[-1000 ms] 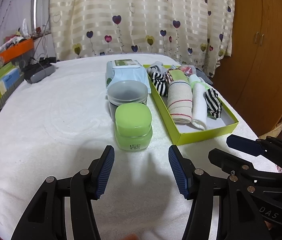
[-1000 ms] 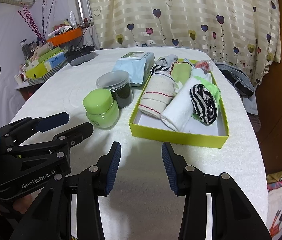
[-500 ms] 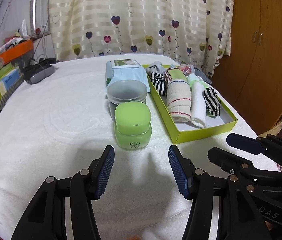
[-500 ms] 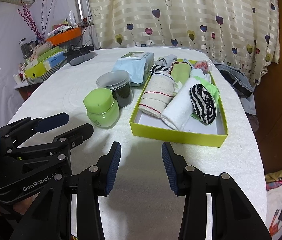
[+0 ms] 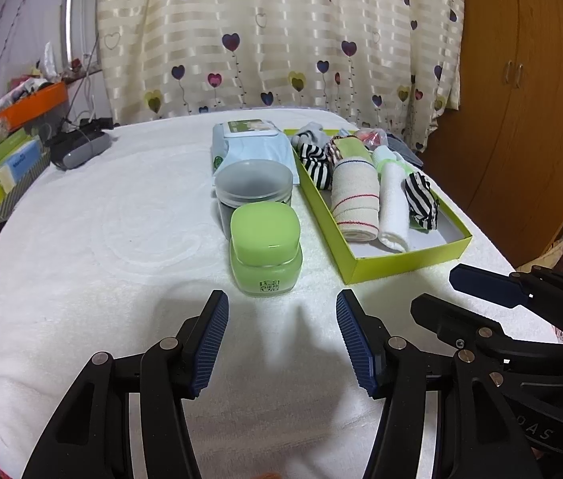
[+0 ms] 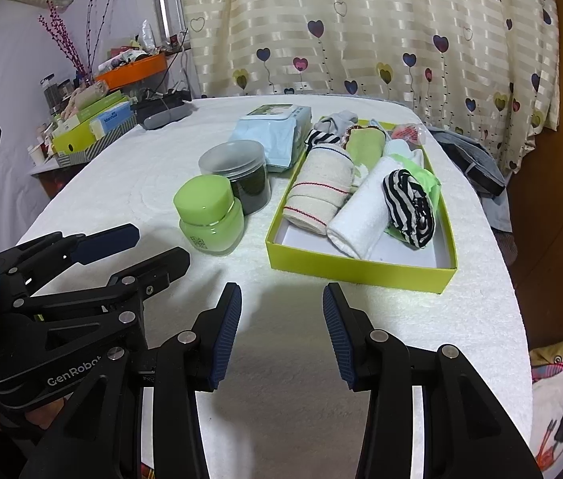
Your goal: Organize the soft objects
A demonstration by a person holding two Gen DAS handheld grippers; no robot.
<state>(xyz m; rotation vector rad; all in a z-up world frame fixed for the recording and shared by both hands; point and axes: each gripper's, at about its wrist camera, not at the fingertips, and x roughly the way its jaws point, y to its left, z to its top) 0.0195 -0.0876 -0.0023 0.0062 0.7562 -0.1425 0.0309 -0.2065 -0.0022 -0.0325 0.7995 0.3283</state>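
A yellow-green box on the white table holds rolled soft things: a cream roll with red stripes, a white towel roll, a black-and-white striped sock, a green cloth and more socks at the far end. My left gripper stands open and empty, just short of a green jar. My right gripper is open too, empty, in front of the box's near wall.
A dark jar with a clear lid stands behind the green jar, with a pale blue wipes pack beyond it. Boxes and an orange tray crowd the left side. A wooden wardrobe stands at the right, and a heart-print curtain hangs behind.
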